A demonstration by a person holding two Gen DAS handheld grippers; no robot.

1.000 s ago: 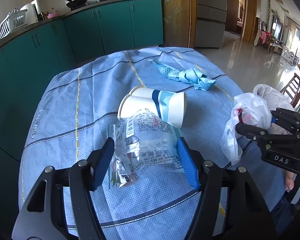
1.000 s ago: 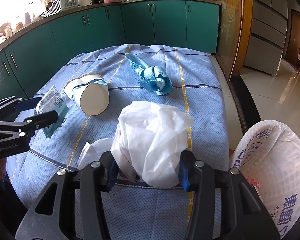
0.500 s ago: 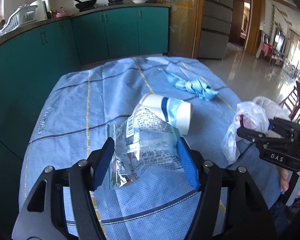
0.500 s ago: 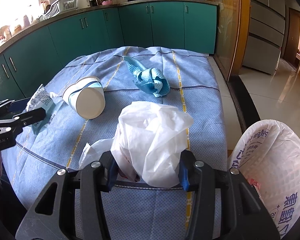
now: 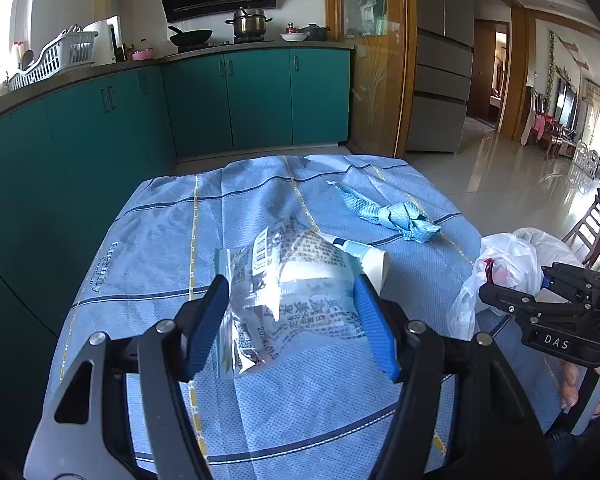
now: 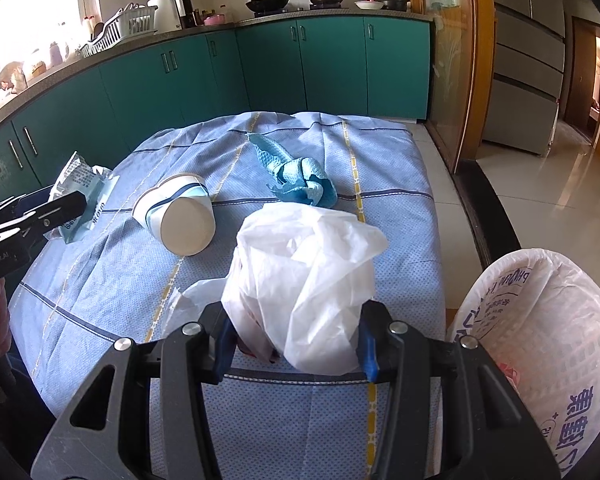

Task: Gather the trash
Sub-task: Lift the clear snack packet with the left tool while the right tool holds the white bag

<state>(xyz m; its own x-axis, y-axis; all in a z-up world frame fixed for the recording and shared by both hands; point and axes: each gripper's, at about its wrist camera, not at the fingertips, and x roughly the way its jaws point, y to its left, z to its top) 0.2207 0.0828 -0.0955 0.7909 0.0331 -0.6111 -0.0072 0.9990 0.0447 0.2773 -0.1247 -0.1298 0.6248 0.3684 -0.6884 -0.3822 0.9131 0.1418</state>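
My left gripper (image 5: 292,320) is shut on a clear printed plastic wrapper (image 5: 292,280) and holds it above the table; it also shows in the right wrist view (image 6: 80,196). My right gripper (image 6: 296,340) is shut on a crumpled white plastic bag (image 6: 304,276), also seen in the left wrist view (image 5: 500,268). A paper cup (image 6: 180,216) lies on its side on the blue tablecloth (image 6: 380,168). A crumpled blue cloth (image 6: 296,176) lies further back. A trash bin lined with a white bag (image 6: 540,332) stands off the table's right edge.
Teal kitchen cabinets (image 5: 220,96) run behind and left of the table. A fridge (image 5: 440,80) and a tiled floor (image 5: 500,168) lie to the right. The table's right edge borders the bin.
My left gripper has lifted the wrapper up off the table, so it now hangs in front of the cup. My right gripper, still holding the white bag, has risen slightly.
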